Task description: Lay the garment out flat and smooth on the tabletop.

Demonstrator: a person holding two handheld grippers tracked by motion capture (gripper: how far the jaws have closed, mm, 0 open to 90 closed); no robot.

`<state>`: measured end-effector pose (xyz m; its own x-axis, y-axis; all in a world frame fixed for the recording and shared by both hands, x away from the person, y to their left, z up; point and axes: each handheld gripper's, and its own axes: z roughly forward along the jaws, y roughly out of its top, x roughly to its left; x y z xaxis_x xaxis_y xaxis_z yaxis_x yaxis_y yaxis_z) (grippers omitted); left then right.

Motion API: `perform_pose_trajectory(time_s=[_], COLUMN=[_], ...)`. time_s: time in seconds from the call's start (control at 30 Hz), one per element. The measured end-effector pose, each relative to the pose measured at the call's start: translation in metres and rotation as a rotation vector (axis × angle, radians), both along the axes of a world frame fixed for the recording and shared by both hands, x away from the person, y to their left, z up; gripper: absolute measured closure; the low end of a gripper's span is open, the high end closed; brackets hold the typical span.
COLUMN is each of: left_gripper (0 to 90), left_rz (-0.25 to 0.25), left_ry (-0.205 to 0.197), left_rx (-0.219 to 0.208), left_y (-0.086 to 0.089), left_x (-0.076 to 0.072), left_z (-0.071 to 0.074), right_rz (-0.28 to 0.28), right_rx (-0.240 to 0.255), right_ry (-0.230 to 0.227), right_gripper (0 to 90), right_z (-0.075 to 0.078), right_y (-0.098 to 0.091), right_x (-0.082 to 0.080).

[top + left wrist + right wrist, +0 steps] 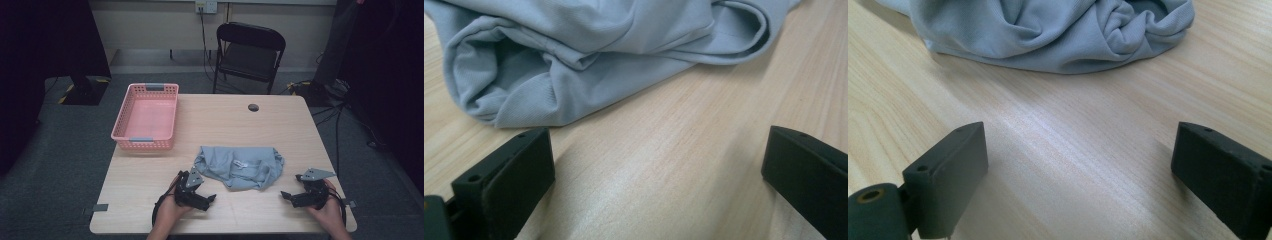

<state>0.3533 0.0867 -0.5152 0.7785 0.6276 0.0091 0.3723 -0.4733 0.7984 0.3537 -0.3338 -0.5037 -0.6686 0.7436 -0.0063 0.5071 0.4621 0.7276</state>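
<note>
I have both hands low over the near edge of the counter [150, 190], forearms coming in from the near side. My left hand [167, 214] wraps the left hand-held gripper [211, 199] from behind, its grey plate tipped up and its jaws aimed toward the right, toward the near left corner of the cloth. My right hand [330, 212] cups the right hand-held gripper [284, 195] the same way, jaws aimed leftward, so the two point roughly at each other across bare wood. Both sets of jaws are spread wide with nothing between them: in the left gripper view I see plain counter between the two black pads, and the right gripper view gives the same. The grey cloth [239, 166] lies crumpled in a loose heap near the middle of the counter, just far of the gap between my grippers, close to them but not touched by either. In the left gripper view its folded hem sits just past the left pad. A pink basket [146, 117] stands at the far left of the counter, well apart from the cloth.
</note>
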Motion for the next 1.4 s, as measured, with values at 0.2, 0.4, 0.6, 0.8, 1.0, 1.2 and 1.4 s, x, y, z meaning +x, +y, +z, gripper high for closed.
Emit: perform_pose_trajectory(time_s=[0.2,0.4,0.6,0.8,1.0,1.2,1.4], left_gripper=[0.0,0.3,10.0,14.8,14.8,14.8,15.2], left_rz=[0.008,0.007,0.043,0.092,0.1,0.099,0.081], left_ry=[0.001,-0.006,-0.016,-0.006,-0.007,-0.018,-0.003], left_rx=[0.0,0.004,0.004,-0.043,-0.066,-0.076,-0.103], left_y=[0.0,0.001,0.004,0.009,0.006,-0.004,-0.017], left_x=[0.0,0.0,0.0,0.003,0.009,0.014,0.022], left_z=[0.0,0.0,0.004,0.012,0.02,0.028,0.035], right_rz=[-0.001,-0.002,-0.004,-0.023,-0.004,0.008,0.033], right_rx=[0.0,0.0,0.0,0.004,0.056,0.086,0.106], right_ry=[0.0,0.0,0.0,0.005,-0.003,-0.044,-0.05], right_gripper=[6.9,6.9,6.9,7.6,8.8,12.0,20.3], right_z=[0.0,0.0,0.0,0.002,0.014,0.026,0.031], right_y=[0.0,0.0,0.0,0.004,0.01,0.021,0.032], right_x=[0.0,0.0,0.0,0.001,0.005,0.01,0.016])
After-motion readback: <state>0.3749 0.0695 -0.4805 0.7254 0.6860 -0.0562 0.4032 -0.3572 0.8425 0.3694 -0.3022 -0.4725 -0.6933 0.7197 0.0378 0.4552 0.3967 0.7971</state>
